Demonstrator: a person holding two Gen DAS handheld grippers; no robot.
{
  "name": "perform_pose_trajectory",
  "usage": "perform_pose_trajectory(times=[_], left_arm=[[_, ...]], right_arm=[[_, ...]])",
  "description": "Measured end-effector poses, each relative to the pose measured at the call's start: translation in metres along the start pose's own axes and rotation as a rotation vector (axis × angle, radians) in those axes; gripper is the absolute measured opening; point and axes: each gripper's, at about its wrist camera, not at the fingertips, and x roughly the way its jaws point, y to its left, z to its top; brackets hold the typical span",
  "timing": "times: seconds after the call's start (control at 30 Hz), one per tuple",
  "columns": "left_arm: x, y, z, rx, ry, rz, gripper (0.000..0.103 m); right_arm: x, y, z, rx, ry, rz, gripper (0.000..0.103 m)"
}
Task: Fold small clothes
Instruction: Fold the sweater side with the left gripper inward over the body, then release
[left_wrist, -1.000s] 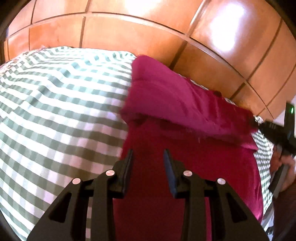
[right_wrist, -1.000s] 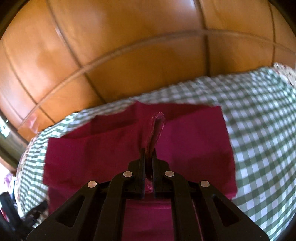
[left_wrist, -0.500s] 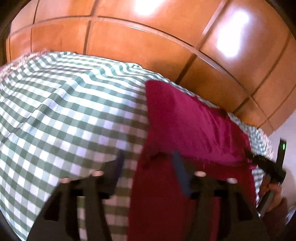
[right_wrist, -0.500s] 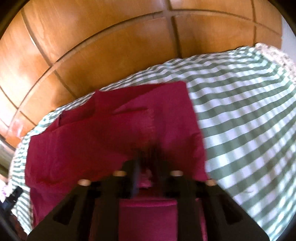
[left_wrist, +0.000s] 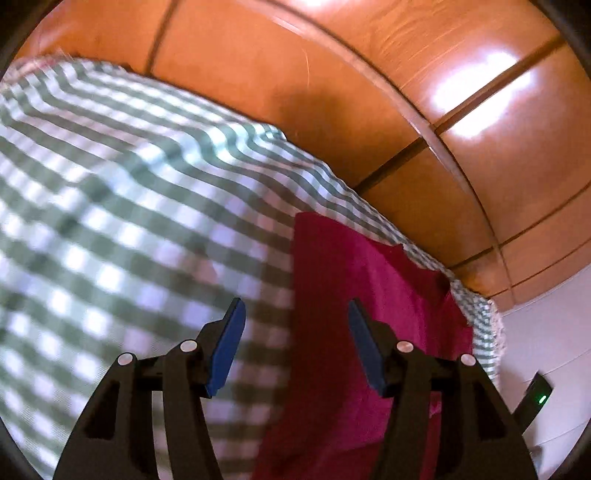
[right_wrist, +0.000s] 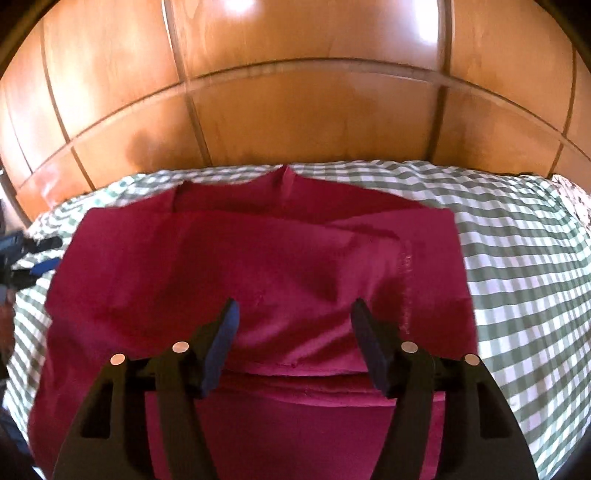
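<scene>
**Onlooker A:** A crimson garment lies part-folded on a green-checked bedsheet, filling the centre and lower half of the right wrist view; a wooden panelled wall rises behind it. The right tool hangs above the cloth, its jaws just opened and standing apart, nothing between them.

**Onlooker B:** And the left tool? In its own view it sits at lower centre, straddling the garment's left edge, one pad over checks, the other over crimson. Its jaws, too, have just been opening and stand apart, empty.

**Onlooker A:** So nothing pins the fold. The risk, as I judge it: the upper layer looks loosely laid, with a slanting crease at right of centre and a frayed seam showing. If either tool brushes it on the way past, the flap could slide or flop open.

**Onlooker B:** Another: the left tool closing where it is may catch bedsheet along with the garment edge, dragging both. The view is blurred, so I cannot tell how near the pads sit to the fabric.

**Onlooker A:** A grab through one layer only, rather than the whole stack, would skew the next fold. The far edge is already uneven along the top.
</scene>
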Motion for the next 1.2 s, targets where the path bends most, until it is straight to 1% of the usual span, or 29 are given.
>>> perform_pose_trajectory(times=[0.1, 0.13, 0.17, 0.2, 0.23, 0.27, 0.3, 0.33, 0.37, 0.4, 0.43, 0.47, 0.5, 0.53, 0.57, 0.6, 0.63, 0.67, 0.7, 0.77, 0.83, 0.87, 0.9, 0.93, 1.0, 1.1, 1.2], left_arm=[[0.025, -0.007, 0.010, -0.016, 0.042, -0.030, 0.056], [0.031, -0.010, 0.011, -0.019, 0.051, -0.042, 0.048], [0.036, -0.014, 0.012, -0.009, 0.061, -0.061, 0.026], [0.037, -0.021, 0.012, 0.016, 0.057, -0.056, 0.023], [0.034, -0.028, 0.010, 0.043, 0.030, -0.048, 0.017], [0.027, -0.036, 0.007, 0.077, -0.015, -0.033, 0.015], [0.019, -0.047, 0.003, 0.127, -0.068, -0.005, 0.015], [0.015, -0.055, -0.001, 0.168, -0.099, 0.030, 0.014], [0.014, -0.063, -0.005, 0.211, -0.126, 0.076, 0.014], [0.019, -0.070, -0.009, 0.264, -0.142, 0.145, 0.014], [0.028, -0.075, -0.013, 0.306, -0.142, 0.217, 0.015], [0.042, -0.077, -0.015, 0.342, -0.127, 0.297, 0.020], [0.057, -0.074, -0.018, 0.365, -0.098, 0.354, 0.025], [0.062, -0.070, -0.020, 0.367, -0.093, 0.365, 0.030], [0.060, -0.067, -0.021, 0.360, -0.109, 0.360, 0.034], [0.053, -0.068, -0.022, 0.343, -0.124, 0.371, 0.036], [0.045, -0.070, -0.024, 0.325, -0.142, 0.371, 0.036], [0.031, -0.072, -0.030, 0.309, -0.171, 0.346, 0.033], [0.021, -0.074, -0.038, 0.316, -0.184, 0.323, 0.033], [0.006, -0.079, -0.055, 0.365, -0.196, 0.283, 0.033], [0.001, -0.084, -0.079, 0.423, -0.167, 0.252, 0.034], [0.009, -0.085, -0.091, 0.466, -0.136, 0.288, 0.036], [0.017, -0.082, -0.098, 0.483, -0.110, 0.338, 0.035], [0.030, -0.074, -0.100, 0.469, -0.070, 0.355, 0.036], [0.029, -0.068, -0.101, 0.448, -0.095, 0.341, 0.036], [0.023, -0.071, -0.099, 0.425, -0.099, 0.359, 0.036], [0.008, -0.077, -0.108, 0.406, -0.115, 0.371, 0.035]], right_arm=[[0.005, -0.001, -0.002, -0.007, 0.001, -0.017, 0.062], [0.007, -0.002, -0.003, -0.005, 0.002, -0.022, 0.062], [0.009, -0.005, -0.004, -0.004, 0.004, -0.033, 0.062], [0.011, -0.008, -0.005, -0.002, 0.007, -0.046, 0.062], [0.013, -0.010, -0.007, 0.000, 0.009, -0.056, 0.062], [0.017, -0.015, -0.009, 0.005, 0.010, -0.071, 0.062], [0.019, -0.017, -0.010, 0.009, 0.008, -0.072, 0.062], [0.021, -0.019, -0.012, 0.020, 0.004, -0.064, 0.063], [0.023, -0.020, -0.014, 0.024, -0.006, -0.069, 0.063], [0.025, -0.018, -0.015, 0.014, -0.013, -0.083, 0.064], [0.027, -0.015, -0.016, 0.001, -0.018, -0.100, 0.064], [0.027, -0.011, -0.017, -0.015, -0.025, -0.120, 0.064], [0.027, -0.010, -0.017, -0.020, -0.028, -0.126, 0.064], [0.027, -0.011, -0.018, -0.019, -0.030, -0.124, 0.065], [0.027, -0.012, -0.018, -0.013, -0.032, -0.118, 0.065], [0.027, -0.014, -0.019, -0.009, -0.034, -0.115, 0.065], [0.027, -0.014, -0.019, -0.008, -0.037, -0.114, 0.065], [0.027, -0.014, -0.019, -0.008, -0.038, -0.114, 0.065], [0.027, -0.014, -0.019, -0.007, -0.039, -0.114, 0.065], [0.027, -0.015, -0.019, -0.006, -0.041, -0.113, 0.066], [0.027, -0.014, -0.019, -0.008, -0.042, -0.114, 0.066], [0.027, -0.014, -0.020, -0.007, -0.043, -0.115, 0.066], [0.026, -0.013, -0.020, -0.006, -0.043, -0.115, 0.066], [0.026, -0.013, -0.020, -0.006, -0.043, -0.114, 0.066], [0.026, -0.014, -0.020, -0.002, -0.044, -0.110, 0.066], [0.025, -0.015, -0.021, 0.008, -0.043, -0.104, 0.066], [0.025, -0.015, -0.020, 0.008, -0.042, -0.104, 0.067]])
